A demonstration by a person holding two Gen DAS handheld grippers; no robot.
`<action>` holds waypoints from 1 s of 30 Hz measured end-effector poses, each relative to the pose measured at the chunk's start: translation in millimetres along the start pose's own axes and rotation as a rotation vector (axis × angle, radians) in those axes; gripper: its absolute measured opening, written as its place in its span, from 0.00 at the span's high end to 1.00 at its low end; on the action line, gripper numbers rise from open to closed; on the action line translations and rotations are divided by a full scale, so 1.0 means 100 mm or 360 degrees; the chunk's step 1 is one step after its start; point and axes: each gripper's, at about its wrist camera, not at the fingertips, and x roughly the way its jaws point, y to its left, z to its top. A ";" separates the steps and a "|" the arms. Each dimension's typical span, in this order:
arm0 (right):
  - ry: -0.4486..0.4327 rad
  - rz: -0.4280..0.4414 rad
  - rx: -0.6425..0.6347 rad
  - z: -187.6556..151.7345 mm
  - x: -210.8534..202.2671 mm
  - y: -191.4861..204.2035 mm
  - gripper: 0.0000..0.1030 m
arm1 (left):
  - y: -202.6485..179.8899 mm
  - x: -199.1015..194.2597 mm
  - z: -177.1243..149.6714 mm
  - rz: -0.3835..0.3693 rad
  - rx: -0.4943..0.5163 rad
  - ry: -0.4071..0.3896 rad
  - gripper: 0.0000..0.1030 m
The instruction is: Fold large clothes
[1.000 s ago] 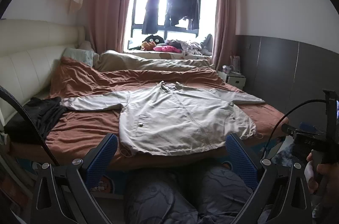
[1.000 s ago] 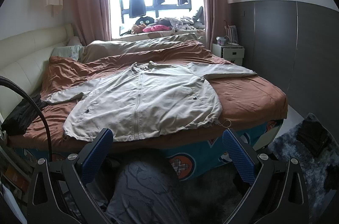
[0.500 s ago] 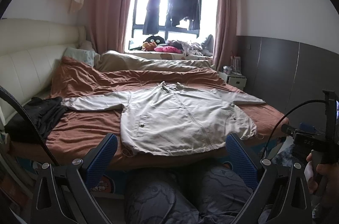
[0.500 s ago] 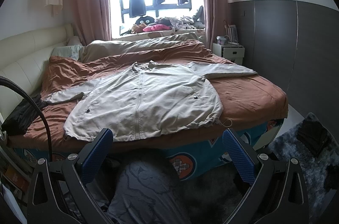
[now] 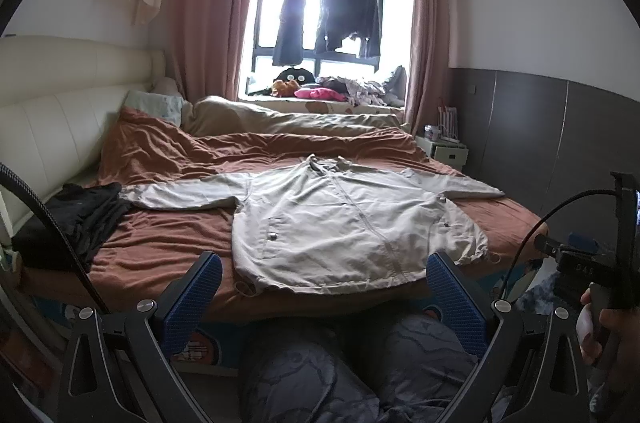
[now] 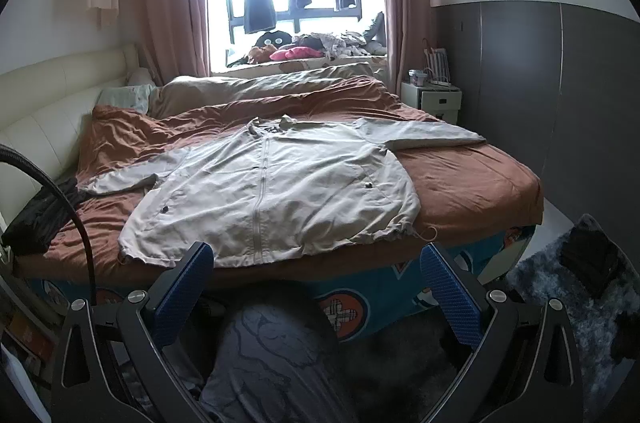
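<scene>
A large beige zip jacket [image 5: 340, 223] lies flat, front up, on the brown bedspread [image 5: 168, 243], sleeves spread to both sides, hem toward me; it also shows in the right wrist view [image 6: 272, 191]. My left gripper [image 5: 320, 287] is open and empty, held back from the bed's near edge, short of the hem. My right gripper [image 6: 316, 275] is open and empty, also short of the hem. The right gripper's body and the hand holding it [image 5: 592, 275] show at the right edge of the left wrist view.
A black garment [image 5: 68, 219] lies on the bed's left side by the cream headboard [image 5: 52, 119]. A white nightstand [image 6: 436, 99] stands at the far right. A dark shaggy rug [image 6: 568, 287] covers the floor on the right. My knees [image 5: 360, 367] are below the grippers.
Both views have shifted only slightly; the jacket lies as before and both grippers stay open.
</scene>
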 end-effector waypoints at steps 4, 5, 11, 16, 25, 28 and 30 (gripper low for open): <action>-0.0007 0.0000 -0.0001 0.00 0.00 0.01 0.00 | 0.05 -0.03 -0.02 0.0002 -0.0011 -0.0012 0.00; -0.0007 0.0001 0.0001 0.00 0.00 0.01 0.00 | 0.06 -0.03 -0.02 0.0002 -0.0013 -0.0012 0.00; -0.0002 -0.0001 -0.0002 -0.01 0.00 0.01 0.00 | 0.07 -0.04 -0.03 0.0001 -0.0010 -0.0011 0.00; -0.0008 -0.0003 0.0005 -0.01 -0.01 0.01 0.00 | 0.06 -0.03 -0.03 0.0002 -0.0013 -0.0012 0.00; 0.0023 0.0039 0.0030 -0.02 0.03 0.01 0.00 | 0.06 -0.04 -0.05 0.0006 0.0000 -0.0009 0.00; 0.0024 0.0042 0.0027 0.00 0.06 0.01 0.00 | 0.08 -0.04 -0.07 0.0015 0.0001 -0.0007 0.00; 0.0027 0.0040 0.0027 0.01 0.09 0.01 0.00 | 0.12 -0.02 -0.06 0.0017 -0.0004 -0.0006 0.00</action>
